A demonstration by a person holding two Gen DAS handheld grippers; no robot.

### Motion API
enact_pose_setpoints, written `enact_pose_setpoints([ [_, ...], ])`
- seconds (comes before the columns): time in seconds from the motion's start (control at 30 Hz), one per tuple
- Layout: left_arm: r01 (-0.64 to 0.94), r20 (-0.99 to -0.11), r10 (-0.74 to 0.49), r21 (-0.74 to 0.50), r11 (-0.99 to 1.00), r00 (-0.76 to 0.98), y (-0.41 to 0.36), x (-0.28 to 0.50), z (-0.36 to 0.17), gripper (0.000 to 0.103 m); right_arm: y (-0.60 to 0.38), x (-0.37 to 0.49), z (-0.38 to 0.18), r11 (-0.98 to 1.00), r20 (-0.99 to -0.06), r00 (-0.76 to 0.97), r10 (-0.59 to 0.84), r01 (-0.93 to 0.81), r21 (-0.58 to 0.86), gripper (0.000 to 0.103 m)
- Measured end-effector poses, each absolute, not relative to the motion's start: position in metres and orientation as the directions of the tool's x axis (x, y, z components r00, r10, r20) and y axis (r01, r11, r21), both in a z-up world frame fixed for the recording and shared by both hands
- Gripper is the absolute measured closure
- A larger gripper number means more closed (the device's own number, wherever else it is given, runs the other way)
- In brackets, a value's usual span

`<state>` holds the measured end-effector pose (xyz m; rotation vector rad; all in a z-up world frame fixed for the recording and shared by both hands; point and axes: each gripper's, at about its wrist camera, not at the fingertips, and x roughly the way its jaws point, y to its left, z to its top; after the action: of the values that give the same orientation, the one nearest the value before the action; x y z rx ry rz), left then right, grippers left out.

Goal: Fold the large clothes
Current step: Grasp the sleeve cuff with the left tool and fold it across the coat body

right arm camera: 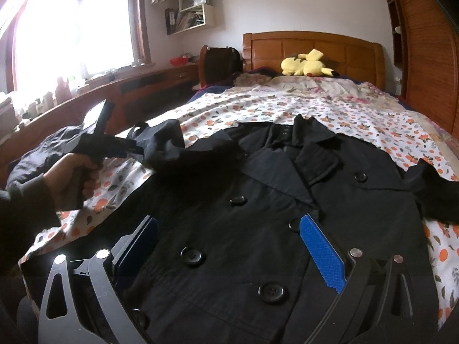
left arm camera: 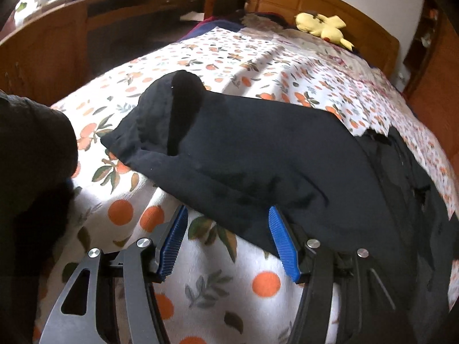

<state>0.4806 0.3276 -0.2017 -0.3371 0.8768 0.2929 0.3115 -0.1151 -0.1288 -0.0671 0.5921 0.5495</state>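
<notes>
Here, left wrist view: left gripper [left arm camera: 228, 240] hangs over the floral bedspread [left arm camera: 200, 57], jaws wide, nothing between the blue pads [left arm camera: 282, 240]. The black coat's sleeve [left arm camera: 229, 143] lies just ahead, its cuff end bunched and open toward the bed's left edge. Risk: a bite taken here would likely catch only the sleeve's lower hem, or the bedspread with it, and the fold would drag crooked.

Right wrist view: right gripper [right arm camera: 229, 252] hovers low above the double-breasted coat [right arm camera: 258, 200], jaws wide, empty. Coat lies face up mid-bed, buttons [right arm camera: 192, 256] showing, lapels rumpled, collar toward the headboard [right arm camera: 312, 48]. The person's left hand [right arm camera: 71, 175] grips its tool by the left sleeve. Risk: thick layered cloth may slip from a shallow pinch; the right sleeve [right arm camera: 436, 195] lies splayed out and could spoil the fold.
</notes>
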Motion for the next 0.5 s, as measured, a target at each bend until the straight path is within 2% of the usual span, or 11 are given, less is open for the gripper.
enact_pose_setpoints([
  [0.07,-0.389,-0.785,0.102,-0.185,0.903,0.611,0.330,0.485,-0.203,0.042,-0.115,0.311,-0.128,0.853,-0.546,0.690,0.475,-0.513,0.095,0.007],
  [0.13,-0.385,-0.786,0.081,-0.208,0.899,0.612,0.330,0.488,-0.203,0.049,-0.115,0.310,-0.128,0.853,-0.546,0.690,0.475,-0.513,0.094,0.007],
  [0.17,-0.382,-0.790,0.065,-0.221,0.897,0.610,0.330,0.490,-0.205,0.061,-0.115,0.309,-0.127,0.854,-0.544,0.692,0.475,-0.513,0.093,0.007],
  [0.2,-0.383,-0.795,0.058,-0.226,0.896,0.604,0.329,0.492,-0.206,0.068,-0.115,0.308,-0.127,0.854,-0.543,0.693,0.474,-0.512,0.091,0.007],
  [0.23,-0.390,-0.801,0.063,-0.219,0.894,0.595,0.327,0.493,-0.207,0.071,-0.115,0.307,-0.127,0.854,-0.543,0.694,0.473,-0.512,0.091,0.007],
  [0.3,-0.405,-0.808,0.101,-0.179,0.896,0.581,0.322,0.493,-0.205,0.091,-0.115,0.307,-0.126,0.854,-0.542,0.694,0.475,-0.513,0.091,0.007],
  [0.37,-0.397,-0.804,0.126,-0.145,0.906,0.581,0.315,0.493,-0.200,0.101,-0.116,0.304,-0.123,0.853,-0.537,0.696,0.476,-0.515,0.089,0.007],
  [0.5,-0.373,-0.765,0.190,-0.071,0.925,0.616,0.298,0.486,-0.175,0.103,-0.120,0.298,-0.118,0.852,-0.530,0.701,0.477,-0.517,0.083,0.007],
])
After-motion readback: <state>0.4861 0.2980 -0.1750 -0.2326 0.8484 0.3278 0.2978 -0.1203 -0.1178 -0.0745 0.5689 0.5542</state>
